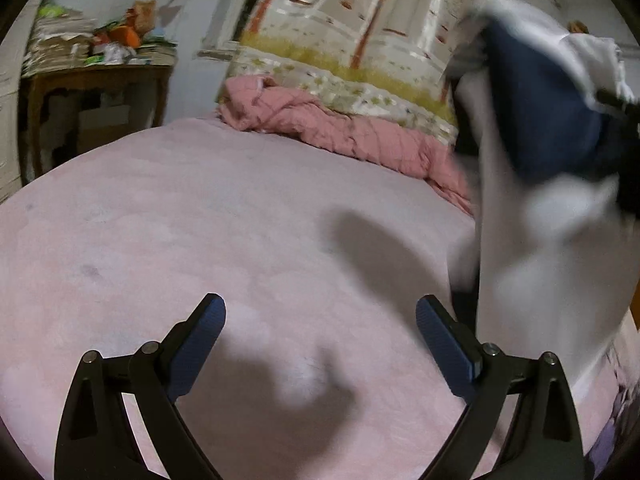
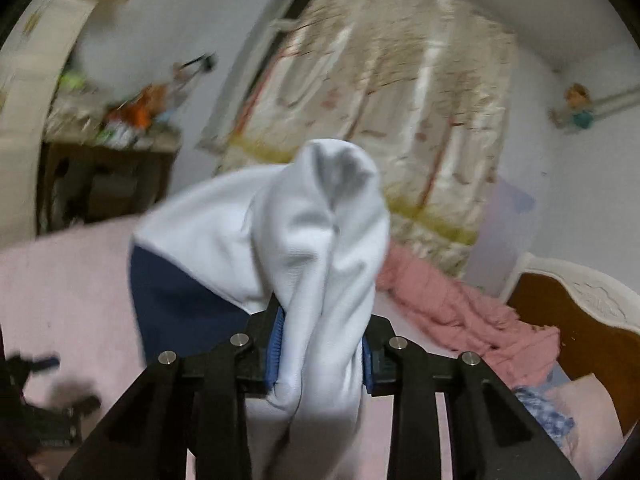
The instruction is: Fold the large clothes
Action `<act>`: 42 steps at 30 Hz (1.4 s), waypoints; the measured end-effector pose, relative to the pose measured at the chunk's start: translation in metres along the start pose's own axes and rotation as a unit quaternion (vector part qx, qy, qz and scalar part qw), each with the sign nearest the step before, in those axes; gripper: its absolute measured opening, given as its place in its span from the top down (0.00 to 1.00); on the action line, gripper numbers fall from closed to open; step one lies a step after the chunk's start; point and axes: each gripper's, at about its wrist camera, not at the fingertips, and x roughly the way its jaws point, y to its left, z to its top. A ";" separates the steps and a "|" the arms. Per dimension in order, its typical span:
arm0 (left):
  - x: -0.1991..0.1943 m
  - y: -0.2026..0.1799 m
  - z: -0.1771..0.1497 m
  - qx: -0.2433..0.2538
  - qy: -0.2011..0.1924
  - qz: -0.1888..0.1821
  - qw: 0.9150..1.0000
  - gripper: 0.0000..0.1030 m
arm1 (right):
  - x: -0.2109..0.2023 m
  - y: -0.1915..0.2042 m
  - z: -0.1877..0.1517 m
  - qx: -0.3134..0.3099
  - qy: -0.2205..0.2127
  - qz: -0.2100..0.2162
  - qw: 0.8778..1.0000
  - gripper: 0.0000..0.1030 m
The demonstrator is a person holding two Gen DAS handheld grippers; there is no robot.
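Garment (image 2: 304,240), white with a navy panel, bunched in the right tongs (image 2: 322,354) and hanging clear above the pink bed (image 1: 200,208).

Right tongs are clamped on a thick gather of the white cloth, both blue pads pressed against it; from the left wrist view the rest of the piece hangs down at the right edge, blurred. Left tongs (image 1: 320,344) stand wide apart and empty, low over the bedcover and tilted down toward it. To do this step well, the free tongs should probably catch a second corner or shoulder so the cloth can be spread flat on the open bed, away from the crumpled pink quilt (image 1: 340,136), before any fold. Right tongs point nearly level, held well above the bed.
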 end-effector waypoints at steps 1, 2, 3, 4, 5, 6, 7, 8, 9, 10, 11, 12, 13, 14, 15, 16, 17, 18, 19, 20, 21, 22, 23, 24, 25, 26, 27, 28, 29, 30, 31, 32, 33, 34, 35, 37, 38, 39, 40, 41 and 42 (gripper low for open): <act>0.002 -0.007 -0.002 0.007 0.002 -0.004 1.000 0.07 | -0.004 -0.018 -0.001 0.013 -0.005 -0.013 1.000 0.69; 0.004 -0.015 -0.005 0.017 0.005 -0.014 1.000 0.07 | -0.007 -0.040 -0.008 0.021 -0.010 -0.037 0.999 0.69; 0.006 -0.024 -0.008 0.026 0.008 -0.024 0.999 0.07 | -0.007 -0.055 -0.015 0.023 -0.011 -0.058 0.998 0.69; 0.009 -0.034 -0.012 0.036 0.015 -0.033 0.999 0.07 | -0.010 -0.074 -0.031 0.028 -0.006 -0.082 0.996 0.69; 0.013 -0.045 -0.016 0.043 0.023 -0.043 0.998 0.07 | -0.011 -0.093 -0.053 0.039 0.007 -0.098 0.994 0.69; 0.017 -0.055 -0.021 0.045 0.031 -0.053 0.997 0.07 | -0.010 -0.110 -0.080 0.055 0.028 -0.110 0.992 0.69; 0.022 -0.065 -0.026 0.042 0.046 -0.069 0.996 0.07 | -0.010 -0.119 -0.103 0.060 0.051 -0.118 0.990 0.69; 0.028 -0.075 -0.033 0.038 0.067 -0.089 0.993 0.07 | -0.007 -0.130 -0.137 0.067 0.084 -0.121 0.987 0.69; 0.034 -0.085 -0.040 0.037 0.083 -0.106 0.990 0.07 | -0.004 -0.140 -0.172 0.082 0.114 -0.117 0.983 0.70; 0.039 -0.096 -0.046 0.036 0.100 -0.122 0.987 0.07 | 0.001 -0.147 -0.199 0.094 0.144 -0.112 0.979 0.70; 0.045 -0.108 -0.054 0.040 0.118 -0.134 0.983 0.07 | 0.010 -0.158 -0.233 0.111 0.192 -0.111 0.969 0.70; 0.049 -0.120 -0.060 0.045 0.129 -0.140 0.981 0.07 | 0.014 -0.167 -0.257 0.123 0.215 -0.125 0.961 0.70; 0.051 -0.130 -0.065 0.051 0.136 -0.145 0.979 0.07 | 0.008 -0.180 -0.282 0.135 0.219 -0.151 0.955 0.70; 0.053 -0.142 -0.071 0.055 0.140 -0.151 0.977 0.07 | 0.000 -0.194 -0.295 0.147 0.210 -0.153 0.954 0.70; 0.054 -0.151 -0.076 0.056 0.145 -0.158 0.975 0.07 | -0.012 -0.211 -0.304 0.172 0.202 -0.129 0.955 0.70; 0.055 -0.161 -0.080 0.053 0.152 -0.170 0.972 0.07 | -0.018 -0.220 -0.307 0.186 0.203 -0.113 0.955 0.70; 0.057 -0.171 -0.085 0.049 0.159 -0.187 0.968 0.07 | -0.021 -0.227 -0.309 0.196 0.210 -0.101 0.952 0.70; 0.060 -0.181 -0.087 0.050 0.168 -0.197 0.965 0.07 | -0.024 -0.229 -0.311 0.201 0.215 -0.094 0.951 0.70; 0.064 -0.190 -0.089 0.056 0.179 -0.195 0.963 0.07 | -0.023 -0.233 -0.311 0.205 0.216 -0.088 0.951 0.70; 0.073 -0.202 -0.093 0.071 0.199 -0.173 0.962 0.07 | -0.024 -0.235 -0.313 0.211 0.214 -0.083 0.950 0.70; 0.082 -0.211 -0.095 0.084 0.219 -0.154 0.960 0.06 | -0.026 -0.238 -0.317 0.223 0.209 -0.078 0.949 0.70; 0.092 -0.218 -0.097 0.082 0.233 -0.154 0.957 0.12 | -0.027 -0.242 -0.322 0.238 0.207 -0.074 0.946 0.70; 0.101 -0.221 -0.097 0.069 0.237 -0.163 0.955 0.38 | -0.026 -0.241 -0.327 0.248 0.206 -0.071 0.944 0.70; 0.106 -0.224 -0.095 0.064 0.245 -0.178 0.951 0.46 | -0.029 -0.245 -0.334 0.262 0.205 -0.067 0.941 0.70; 0.107 -0.228 -0.090 0.065 0.239 -0.184 0.951 0.64 | -0.029 -0.248 -0.338 0.268 0.205 -0.066 0.939 0.69; 0.105 -0.233 -0.081 0.076 0.216 -0.181 0.956 0.90 | -0.028 -0.252 -0.342 0.274 0.208 -0.067 0.936 0.69; 0.102 -0.242 -0.069 0.106 0.179 -0.160 0.965 0.90 | -0.028 -0.255 -0.349 0.284 0.213 -0.069 0.932 0.69; 0.104 -0.251 -0.060 0.129 0.160 -0.146 0.968 0.92 | -0.028 -0.259 -0.353 0.295 0.219 -0.069 0.927 0.68; 0.111 -0.260 -0.049 0.135 0.158 -0.140 0.968 0.93 | -0.028 -0.264 -0.359 0.316 0.225 -0.066 0.919 0.68; 0.121 -0.265 -0.038 0.123 0.165 -0.142 0.968 0.93 | -0.030 -0.269 -0.366 0.347 0.228 -0.063 0.908 0.68; 0.133 -0.269 -0.027 0.112 0.173 -0.140 0.969 0.93 | -0.031 -0.272 -0.372 0.373 0.229 -0.061 0.897 0.68; 0.147 -0.274 -0.021 0.115 0.182 -0.125 0.968 0.93 | -0.033 -0.276 -0.379 0.402 0.227 -0.057 0.885 0.68; 0.158 -0.276 -0.020 0.127 0.194 -0.112 0.966 0.93 | -0.035 -0.280 -0.383 0.423 0.219 -0.054 0.877 0.68; 0.167 -0.278 -0.025 0.142 0.217 -0.107 0.960 0.92 | -0.036 -0.280 -0.385 0.431 0.212 -0.055 0.875 0.68; 0.167 -0.277 -0.031 0.156 0.231 -0.109 0.954 0.90 | -0.038 -0.276 -0.381 0.423 0.204 -0.064 0.881 0.68; 0.149 -0.269 -0.044 0.191 0.217 -0.108 0.951 0.77 | -0.037 -0.260 -0.364 0.363 0.197 -0.085 0.907 0.69; 0.133 -0.260 -0.047 0.201 0.197 -0.108 0.953 0.60 | -0.035 -0.248 -0.354 0.326 0.192 -0.095 0.921 0.69; 0.119 -0.249 -0.048 0.200 0.177 -0.109 0.958 0.53 | -0.033 -0.237 -0.342 0.292 0.185 -0.101 0.933 0.69; 0.103 -0.238 -0.047 0.191 0.153 -0.112 0.963 0.44 | -0.031 -0.226 -0.332 0.262 0.179 -0.106 0.942 0.69; 0.088 -0.228 -0.044 0.181 0.136 -0.116 0.967 0.42 | -0.029 -0.211 -0.318 0.215 0.171 -0.116 0.954 0.69; 0.077 -0.220 -0.041 0.172 0.125 -0.119 0.970 0.42 | -0.026 -0.193 -0.304 0.164 0.165 -0.126 0.965 0.69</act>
